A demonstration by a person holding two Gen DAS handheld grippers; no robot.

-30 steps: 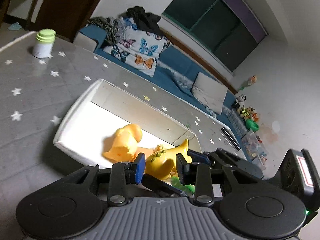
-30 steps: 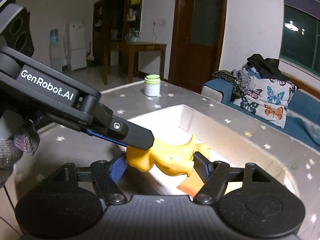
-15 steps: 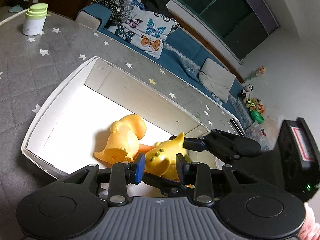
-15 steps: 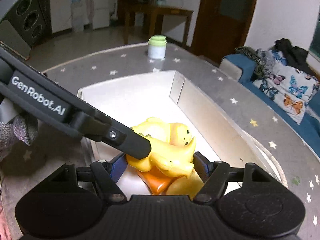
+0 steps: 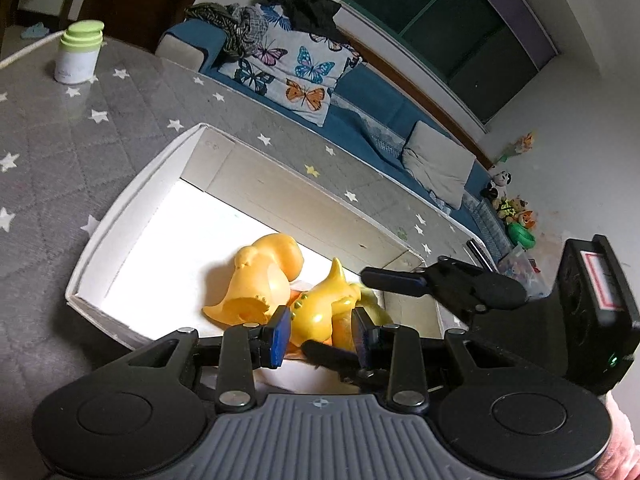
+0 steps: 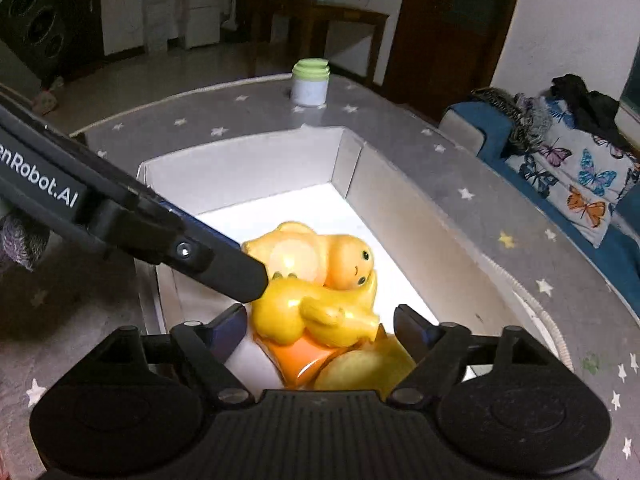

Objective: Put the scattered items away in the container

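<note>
A white open box (image 5: pixel 132 204) (image 6: pixel 356 160) lies on the grey star-patterned table. Inside it lies an orange-yellow duck toy (image 5: pixel 260 280) (image 6: pixel 316 252) on its side. A yellow dinosaur toy (image 5: pixel 320 308) (image 6: pixel 312 316) rests on orange and yellow toys at the box's near end. My left gripper (image 5: pixel 320 332) has its blue pads on either side of the dinosaur, a little apart from it. My right gripper (image 6: pixel 320 328) is open wide around the same toy, its fingers clear of it. Each gripper shows in the other's view.
A white jar with a green lid (image 5: pixel 80 54) (image 6: pixel 310 82) stands on the table beyond the box. A blue sofa with a butterfly cushion (image 5: pixel 296 76) lies past the table edge. Stuffed toys (image 5: pixel 516 216) sit on the floor by the wall.
Both grippers have come down over the box with the yellow dinosaur. The right gripper's fingers have opened off it and the left's have spread. The toy now rests on the pile.
</note>
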